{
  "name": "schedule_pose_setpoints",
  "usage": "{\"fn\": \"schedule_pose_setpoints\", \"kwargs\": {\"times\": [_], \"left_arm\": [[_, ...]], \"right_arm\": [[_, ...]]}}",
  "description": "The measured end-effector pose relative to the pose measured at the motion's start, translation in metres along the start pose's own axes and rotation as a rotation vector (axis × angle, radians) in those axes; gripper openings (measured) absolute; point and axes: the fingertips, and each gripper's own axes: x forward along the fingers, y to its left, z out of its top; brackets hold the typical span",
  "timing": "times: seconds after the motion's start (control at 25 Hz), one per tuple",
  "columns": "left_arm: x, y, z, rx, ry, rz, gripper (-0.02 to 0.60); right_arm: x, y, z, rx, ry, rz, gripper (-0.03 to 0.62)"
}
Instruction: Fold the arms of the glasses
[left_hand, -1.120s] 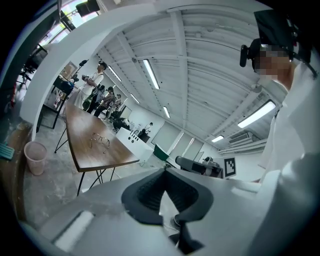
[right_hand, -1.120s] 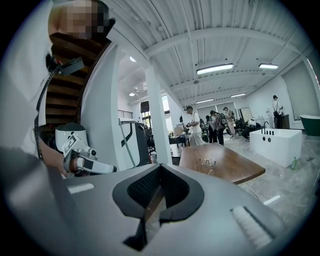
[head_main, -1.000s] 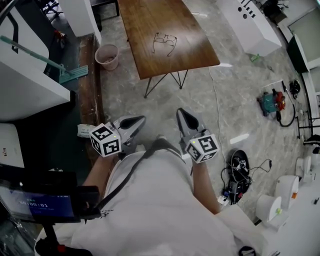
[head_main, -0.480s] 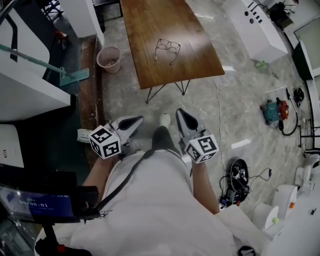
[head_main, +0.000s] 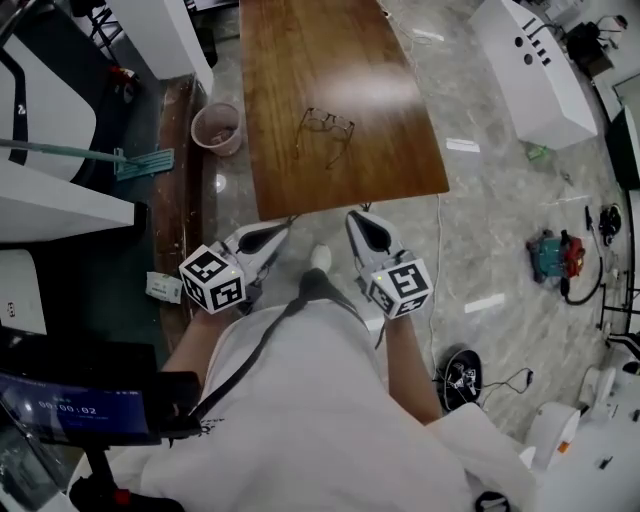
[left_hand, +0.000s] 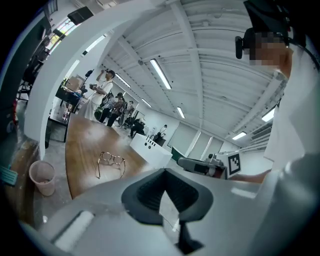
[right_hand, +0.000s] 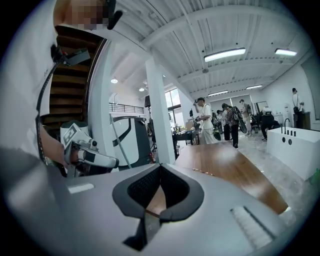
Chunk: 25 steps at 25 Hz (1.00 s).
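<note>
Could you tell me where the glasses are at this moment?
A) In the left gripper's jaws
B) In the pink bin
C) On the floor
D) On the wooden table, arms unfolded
D: the glasses lie on the wooden table with both arms spread open.

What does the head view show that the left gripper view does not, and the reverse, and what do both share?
Only the head view: a teal and red machine on the floor, and a lit screen at lower left. Only the left gripper view: ceiling strip lights and people standing in the distance. Both: the glasses, arms unfolded, on the wooden table, and a pink bucket on the floor beside it.
</note>
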Motion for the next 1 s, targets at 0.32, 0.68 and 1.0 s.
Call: {"fn": "schedule_pose_setpoints", "kwargs": {"times": [0.32, 0.68, 1.0], "left_arm": [[0.097, 0.056, 0.047, -0.011, -0.040, 0.127, 0.006], [0.158, 0.093, 0.064, 0.003, -0.018, 0.213, 0.006], [0.154, 0.131, 0.062, -0.029, -0.011, 0.302, 0.006]], "right_arm": [[0.065, -0.101, 0.003, -0.082, 0.101, 0.126, 0.009], [0.123, -0.163, -0.005, -0.129, 0.152, 0.208, 0.009], [0.206, -0.201, -0.029, -0.270, 0.314, 0.232, 0.021]]}}
